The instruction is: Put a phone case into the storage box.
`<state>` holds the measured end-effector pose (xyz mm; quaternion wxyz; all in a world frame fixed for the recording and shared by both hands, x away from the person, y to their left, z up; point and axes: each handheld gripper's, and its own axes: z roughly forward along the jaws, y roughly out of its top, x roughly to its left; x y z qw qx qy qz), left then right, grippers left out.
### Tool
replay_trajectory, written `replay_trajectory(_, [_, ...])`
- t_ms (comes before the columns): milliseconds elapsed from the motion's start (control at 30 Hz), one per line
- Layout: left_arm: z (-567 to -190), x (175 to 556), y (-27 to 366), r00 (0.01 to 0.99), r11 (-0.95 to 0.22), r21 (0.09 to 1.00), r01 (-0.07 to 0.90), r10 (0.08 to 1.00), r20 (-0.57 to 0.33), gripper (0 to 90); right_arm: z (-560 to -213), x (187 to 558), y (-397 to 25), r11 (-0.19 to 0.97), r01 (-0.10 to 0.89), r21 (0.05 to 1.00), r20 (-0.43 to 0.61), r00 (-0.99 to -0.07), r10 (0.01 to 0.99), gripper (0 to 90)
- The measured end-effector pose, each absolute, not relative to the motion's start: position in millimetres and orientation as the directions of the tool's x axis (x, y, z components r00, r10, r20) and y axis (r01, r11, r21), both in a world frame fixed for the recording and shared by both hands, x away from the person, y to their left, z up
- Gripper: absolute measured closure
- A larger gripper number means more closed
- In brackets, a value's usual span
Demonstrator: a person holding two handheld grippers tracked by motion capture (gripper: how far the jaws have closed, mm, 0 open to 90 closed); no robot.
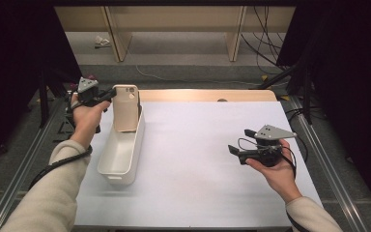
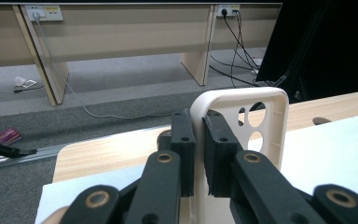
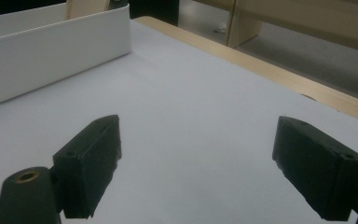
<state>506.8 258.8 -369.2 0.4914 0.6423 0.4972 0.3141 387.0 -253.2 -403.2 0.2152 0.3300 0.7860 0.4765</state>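
A beige phone case point(image 1: 126, 107) is held upright by the left gripper point(image 1: 110, 93) at the far end of a white bin point(image 1: 121, 150), which stands on the left part of the table point(image 1: 198, 159). In the left gripper view, the near side edge of the case point(image 2: 242, 126) is seen clamped between the two black fingers point(image 2: 183, 140), which are closed tightly on it; the pads press on either face of the thin wall, and the rest of the case, with its camera cut-outs, extends beyond the fingers to the right. From the high view, the lower part of the case appears to dip inside the bin's far end, though whether it touches the bottom cannot be told.

The right gripper point(image 1: 235, 150) is held low over the right part of the table, well apart from the bin and the case. In the right gripper view its fingers point(image 3: 91, 163) are seen spread wide, with nothing between them but the white table surface; the bin's wall point(image 3: 51, 51) is visible farther off.
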Motion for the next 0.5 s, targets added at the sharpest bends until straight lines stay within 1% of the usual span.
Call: replay_trajectory(500, [-374.2, 508.1, 258.5, 0.31, -0.025, 0.941, 0.337, 0.947, -0.086, 83.5, -403.0, 386.9, -253.3, 0.327, 0.313, 0.892, -0.023, -0.69, 0.724, 16.2])
